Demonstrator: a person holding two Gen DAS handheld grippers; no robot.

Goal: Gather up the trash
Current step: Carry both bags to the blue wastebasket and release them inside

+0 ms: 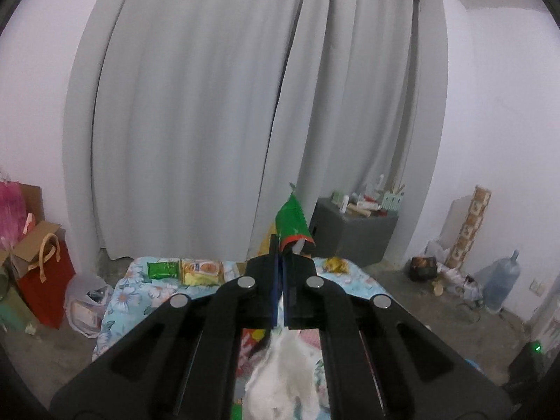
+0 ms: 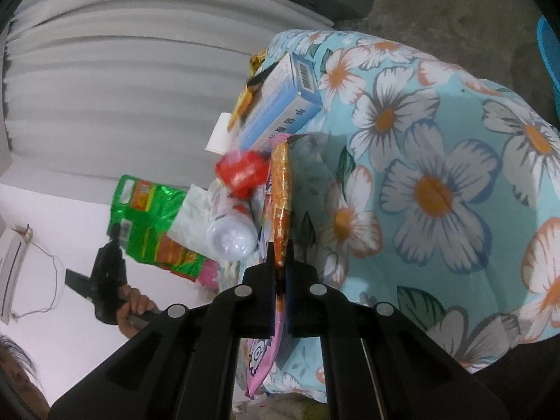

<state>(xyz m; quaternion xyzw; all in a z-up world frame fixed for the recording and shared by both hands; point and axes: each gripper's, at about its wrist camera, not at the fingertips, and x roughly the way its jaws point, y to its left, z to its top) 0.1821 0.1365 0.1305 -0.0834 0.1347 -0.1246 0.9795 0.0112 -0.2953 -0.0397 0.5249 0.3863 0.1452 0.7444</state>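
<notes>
Mid-collection: left gripper (image 1: 280, 262) jaws clenched on a green wrapper (image 1: 292, 222) lifted clear, right gripper (image 2: 280, 262) jaws clamped on an orange wrapper (image 2: 281, 206), possibly a pink one too, while green packet (image 1: 161, 270), yellow packet (image 1: 202, 272) and blue box (image 2: 280, 105) remain on the floral cloth (image 2: 437, 140).

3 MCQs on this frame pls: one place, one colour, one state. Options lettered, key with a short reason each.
1. Where does the blue-and-white cardboard box lie?
A. on the floral cloth
B. inside the red paper bag
C. on the grey cabinet

2. What colour is the crinkly foil wrapper in the left gripper?
A. blue
B. mainly green
C. white

3. What state is the right gripper in?
A. wide open
B. shut on nothing
C. shut on the orange snack packet

Key: 1 A, it rests on the flower-print cloth; 2 B, green foil with a red edge; 3 C, jaws pinch the packet's end.
</notes>
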